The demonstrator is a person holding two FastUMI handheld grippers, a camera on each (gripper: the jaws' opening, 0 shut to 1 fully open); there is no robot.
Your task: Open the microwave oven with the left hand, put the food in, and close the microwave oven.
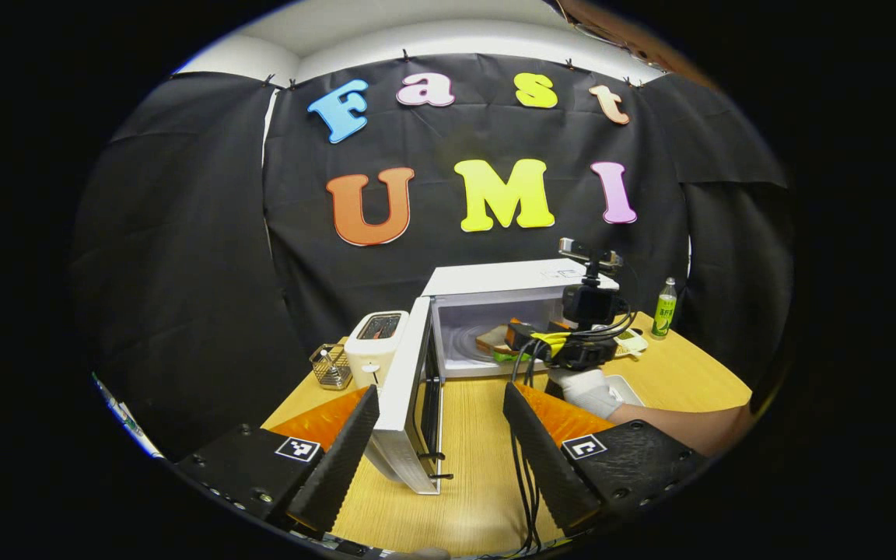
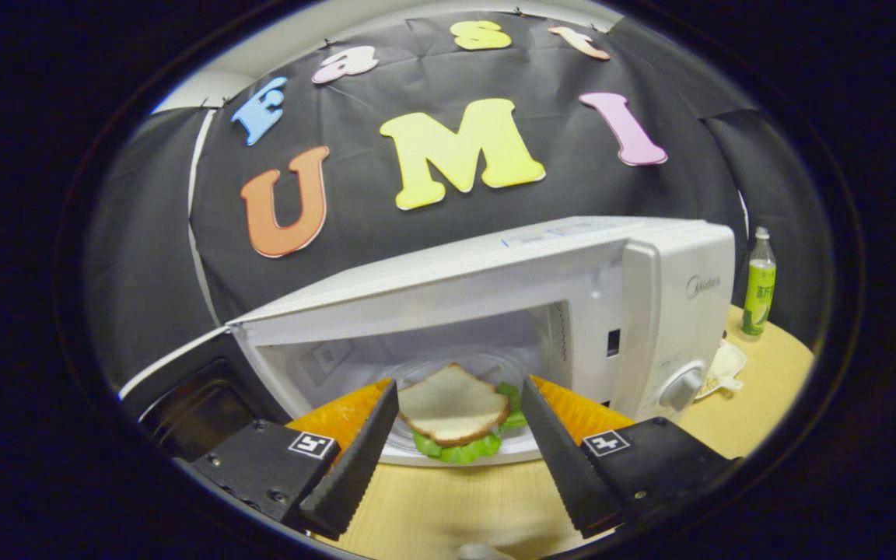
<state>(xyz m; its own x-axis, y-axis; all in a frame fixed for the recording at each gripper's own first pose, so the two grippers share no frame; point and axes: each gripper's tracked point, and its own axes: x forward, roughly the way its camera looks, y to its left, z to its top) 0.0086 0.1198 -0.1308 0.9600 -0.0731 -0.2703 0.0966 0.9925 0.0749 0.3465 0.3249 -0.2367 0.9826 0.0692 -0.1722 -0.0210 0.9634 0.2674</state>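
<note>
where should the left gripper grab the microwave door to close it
Take the microwave door at its free outer edge, coming from the table's front. It stands swung wide open, edge-on between the open left gripper fingers, its hinge back at the microwave oven.

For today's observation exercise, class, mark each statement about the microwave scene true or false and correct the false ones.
1. The white microwave oven has its door swung open. True.
2. The sandwich of white bread and green lettuce lies on the wooden table outside the oven. False: it lies inside the oven's cavity.
3. The right gripper is shut on the sandwich. False: its fingers stand apart and open, with the sandwich seen between them farther off.
4. A green plastic bottle stands upright on the table to the right of the oven. True.
5. A white toaster stands beside the oven door. True.
6. The left gripper is shut on the door. False: it is open.
</note>
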